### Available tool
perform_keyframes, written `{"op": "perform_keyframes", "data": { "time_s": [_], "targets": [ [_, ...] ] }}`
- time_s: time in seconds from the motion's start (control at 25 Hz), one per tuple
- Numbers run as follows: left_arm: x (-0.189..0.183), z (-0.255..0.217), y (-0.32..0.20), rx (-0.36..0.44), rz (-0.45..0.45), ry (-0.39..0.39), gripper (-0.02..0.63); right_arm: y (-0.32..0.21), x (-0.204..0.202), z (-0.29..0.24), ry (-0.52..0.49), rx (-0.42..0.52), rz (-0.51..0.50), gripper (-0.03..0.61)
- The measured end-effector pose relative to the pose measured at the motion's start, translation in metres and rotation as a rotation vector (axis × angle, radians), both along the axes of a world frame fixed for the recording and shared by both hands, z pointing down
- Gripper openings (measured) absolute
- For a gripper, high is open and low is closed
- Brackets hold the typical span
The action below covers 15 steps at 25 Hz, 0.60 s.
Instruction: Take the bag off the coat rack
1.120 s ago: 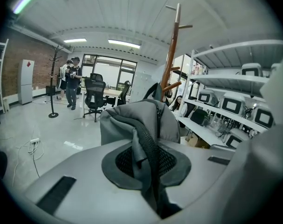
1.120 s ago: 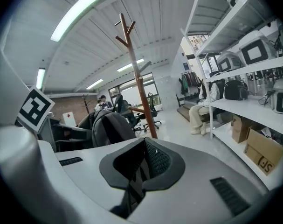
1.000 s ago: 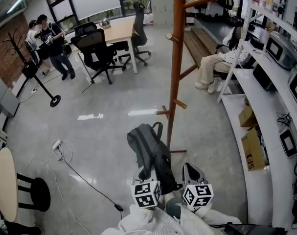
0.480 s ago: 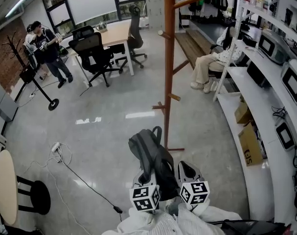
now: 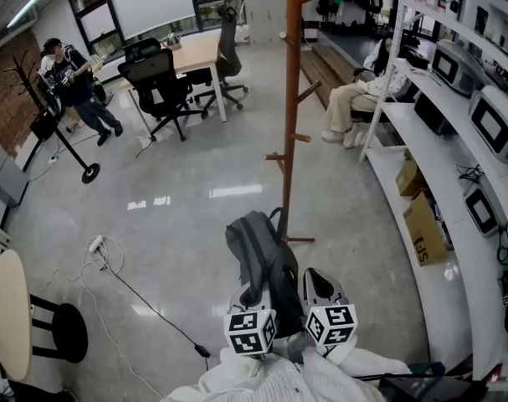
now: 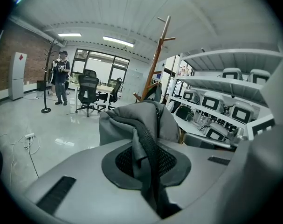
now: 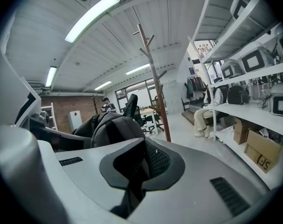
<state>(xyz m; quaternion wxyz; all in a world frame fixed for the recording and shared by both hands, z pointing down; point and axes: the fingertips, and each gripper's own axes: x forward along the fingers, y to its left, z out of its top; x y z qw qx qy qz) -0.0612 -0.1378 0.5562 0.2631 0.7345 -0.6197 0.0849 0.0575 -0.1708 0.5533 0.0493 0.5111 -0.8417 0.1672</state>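
The wooden coat rack (image 5: 289, 99) stands tall; the grey bag (image 5: 258, 254) sits just in front of its pole, on none of its pegs, carried between both grippers; the left gripper (image 5: 250, 296) is clamped on the bag's mesh strap; the right gripper (image 5: 314, 290) is closed on its dark fabric.

Open office-lab, desk (image 5: 195, 54) with swivel chairs (image 5: 157, 82), white shelves (image 5: 444, 153) of equipment (image 5: 493, 124), cardboard boxes (image 5: 426, 229)

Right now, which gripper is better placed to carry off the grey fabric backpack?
Left, probably: left gripper and right gripper both clamp the backpack, but its bulk sits directly ahead of the left.
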Motion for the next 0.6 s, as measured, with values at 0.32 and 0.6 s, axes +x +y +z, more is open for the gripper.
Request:
{"op": "perform_keyframes", "data": {
  "time_s": [0.32,0.6],
  "targets": [
    [-0.003,-0.006,0.035,0.018,0.029,0.030,0.029,0.041,0.003,-0.007,0.011,0.018,0.040,0.012],
    [-0.005,-0.015,0.062,0.047,0.058,0.040,0.029,0.077,-0.005,-0.014,0.032,0.027,0.052,0.011]
  ]
}}
